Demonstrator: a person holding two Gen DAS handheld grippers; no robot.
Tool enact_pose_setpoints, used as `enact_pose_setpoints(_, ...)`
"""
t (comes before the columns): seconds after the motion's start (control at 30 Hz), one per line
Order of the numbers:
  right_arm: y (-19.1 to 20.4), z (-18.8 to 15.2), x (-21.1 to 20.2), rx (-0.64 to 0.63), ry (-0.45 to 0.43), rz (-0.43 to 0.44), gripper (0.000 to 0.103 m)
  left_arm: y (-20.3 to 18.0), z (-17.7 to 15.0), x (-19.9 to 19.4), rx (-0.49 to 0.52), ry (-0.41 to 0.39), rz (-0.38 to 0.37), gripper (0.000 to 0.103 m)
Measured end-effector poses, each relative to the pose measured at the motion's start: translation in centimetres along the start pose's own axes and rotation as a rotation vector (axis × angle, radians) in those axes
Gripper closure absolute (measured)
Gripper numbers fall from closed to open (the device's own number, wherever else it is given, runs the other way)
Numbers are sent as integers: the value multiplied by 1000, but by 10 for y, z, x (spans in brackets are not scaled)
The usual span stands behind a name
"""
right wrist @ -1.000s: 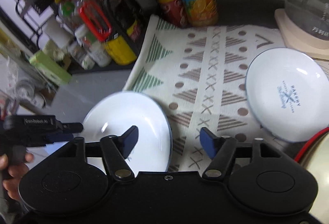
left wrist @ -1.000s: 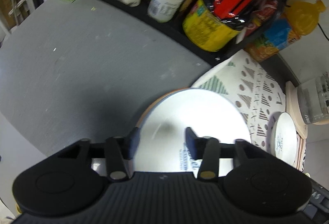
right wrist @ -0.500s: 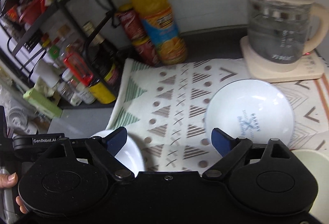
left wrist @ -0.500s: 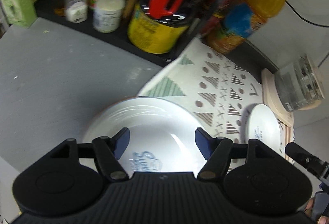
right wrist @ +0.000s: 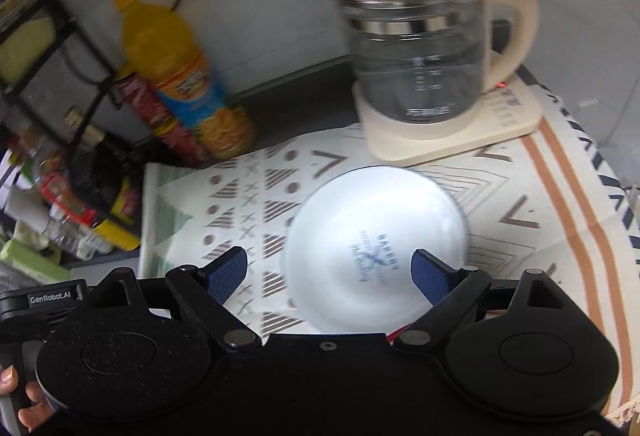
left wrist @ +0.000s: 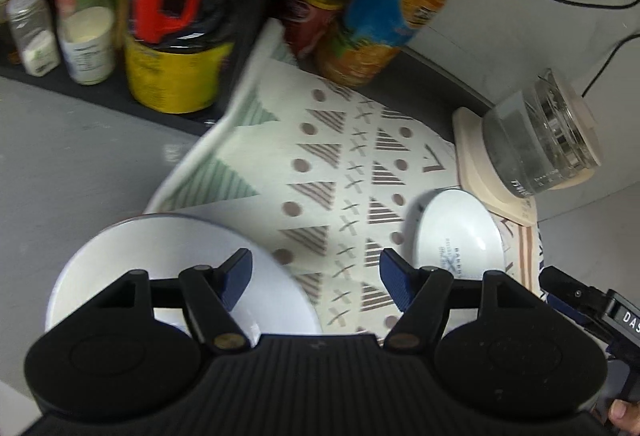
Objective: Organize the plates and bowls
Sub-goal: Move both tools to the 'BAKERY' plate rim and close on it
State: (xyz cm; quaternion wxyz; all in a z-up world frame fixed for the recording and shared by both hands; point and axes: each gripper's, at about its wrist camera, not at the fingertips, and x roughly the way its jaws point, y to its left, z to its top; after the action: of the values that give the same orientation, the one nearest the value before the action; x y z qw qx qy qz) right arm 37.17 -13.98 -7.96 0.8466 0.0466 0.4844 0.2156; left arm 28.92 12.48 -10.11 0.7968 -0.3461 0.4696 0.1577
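**Two white dishes wait on the patterned mat**

On the bench, a large white plate (left wrist: 168, 268) lies half on the mat's (left wrist: 320, 172) left edge, and a smaller printed bowl (right wrist: 376, 248) sits near the kettle (right wrist: 432, 48). Jaws of the left gripper (left wrist: 316, 276) stand moderately open and empty; the right gripper (right wrist: 330, 272) is spread wide over the bowl, holding nothing. Both dishes look like glazed ceramic: stiff, smooth, probably slippery and breakable. Best hold seems the rim, one pad inside and one outside, lifted level.
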Motion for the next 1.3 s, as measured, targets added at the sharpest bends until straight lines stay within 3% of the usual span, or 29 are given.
enact_pose_setpoints(0.43, -59, 17, 30, 109, 95, -54, 23, -62, 3, 64, 7, 98, -42, 35)
enact_pose_setpoints(0.8, -97, 21, 78, 163, 247, -113, 35, -81, -5, 119, -14, 186, -40, 39)
enact_pose_setpoints(1.07, -105, 25, 105, 152, 340, -117, 44, -85, -5, 142, -47, 223, -40, 50)
enact_pose_setpoints(1.13, -107, 26, 110, 158, 363, -96, 52, -87, -2, 143, -41, 211, -45, 52)
enact_pose_setpoints(1.2, -108, 26, 116, 161, 388, -77, 59, -90, 0, 146, -38, 216, -47, 58)
enact_pose_setpoints(1.3, -107, 28, 120, 151, 400, -72, 60, -90, 1, 150, -57, 231, -66, 73)
